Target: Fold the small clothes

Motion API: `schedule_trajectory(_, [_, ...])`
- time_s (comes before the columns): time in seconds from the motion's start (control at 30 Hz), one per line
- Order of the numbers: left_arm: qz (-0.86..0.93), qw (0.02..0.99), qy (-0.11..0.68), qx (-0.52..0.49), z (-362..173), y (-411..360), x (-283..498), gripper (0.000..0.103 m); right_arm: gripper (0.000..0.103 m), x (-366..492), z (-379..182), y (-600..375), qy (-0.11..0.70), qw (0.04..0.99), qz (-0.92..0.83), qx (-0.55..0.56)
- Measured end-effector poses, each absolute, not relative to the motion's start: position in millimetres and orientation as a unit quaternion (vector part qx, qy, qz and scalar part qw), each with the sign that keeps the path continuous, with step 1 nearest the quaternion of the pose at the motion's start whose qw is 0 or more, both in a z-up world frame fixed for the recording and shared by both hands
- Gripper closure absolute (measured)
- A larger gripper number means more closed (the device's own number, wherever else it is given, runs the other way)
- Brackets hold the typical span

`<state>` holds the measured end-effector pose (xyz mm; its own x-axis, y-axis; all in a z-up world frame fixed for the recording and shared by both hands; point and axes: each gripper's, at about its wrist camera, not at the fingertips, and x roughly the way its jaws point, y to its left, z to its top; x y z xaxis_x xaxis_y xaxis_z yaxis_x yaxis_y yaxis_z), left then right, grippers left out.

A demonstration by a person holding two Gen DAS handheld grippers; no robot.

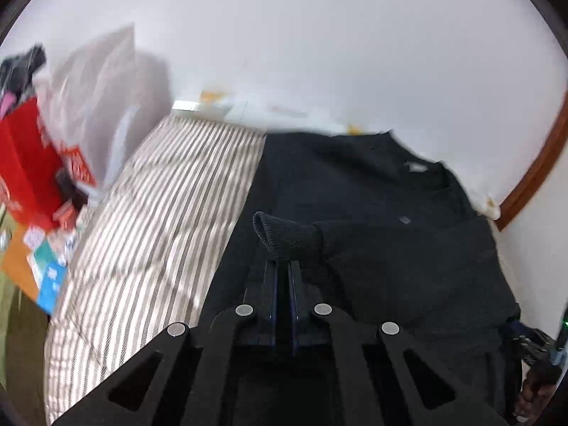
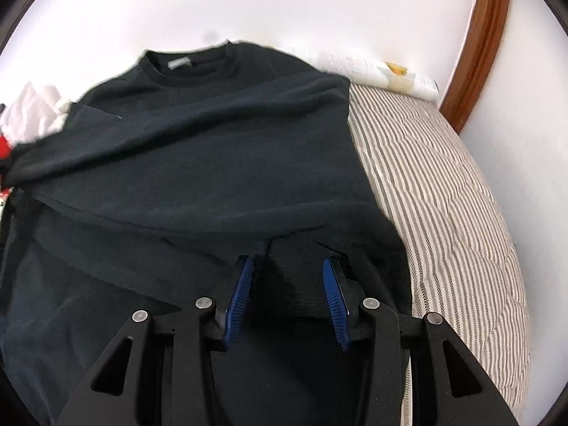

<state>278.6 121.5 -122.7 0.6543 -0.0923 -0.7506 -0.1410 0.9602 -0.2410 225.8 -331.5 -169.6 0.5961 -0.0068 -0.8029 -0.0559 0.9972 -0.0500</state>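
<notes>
Left gripper (image 1: 283,266) was clamped on sweater (image 2: 198,163) cuff (image 1: 284,236); right gripper (image 2: 289,266) gaped wide, empty, over sweater's hem.

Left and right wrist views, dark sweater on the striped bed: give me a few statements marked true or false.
1. The left gripper is shut on the ribbed cuff of the dark navy knit sweater. True.
2. The right gripper is clamped shut on the collar. False: its jaws stand open, low over the sweater's near part, far from the collar.
3. The sweater lies on a grey-and-white striped quilted bedcover. True.
4. The neck label faces up inside the collar. True.
5. A red box sits on the sweater. False: it stands apart, past the bedcover's edge.
</notes>
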Motion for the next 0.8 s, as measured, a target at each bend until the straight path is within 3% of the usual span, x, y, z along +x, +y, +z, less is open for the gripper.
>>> schedule_trajectory(0.23, [0.023, 0.888, 0.442, -0.127, -146.4, 116.8, 281.8, 0.095, 0.06, 215.4, -129.7, -336.5, 0.393, 0.918, 0.05, -0.023])
schedule_trajectory(0.47, [0.036, 0.893, 0.439, -0.092, -138.8, 102.8, 278.1, 0.094, 0.061, 241.5, -157.7, -363.9, 0.43, 0.903, -0.014, -0.003])
schedule_trajectory(0.8, [0.04, 0.906, 0.415, -0.071, -118.4, 90.1, 254.8, 0.094, 0.059, 199.4, -131.9, -365.4, 0.384, 0.922, -0.035, -0.021])
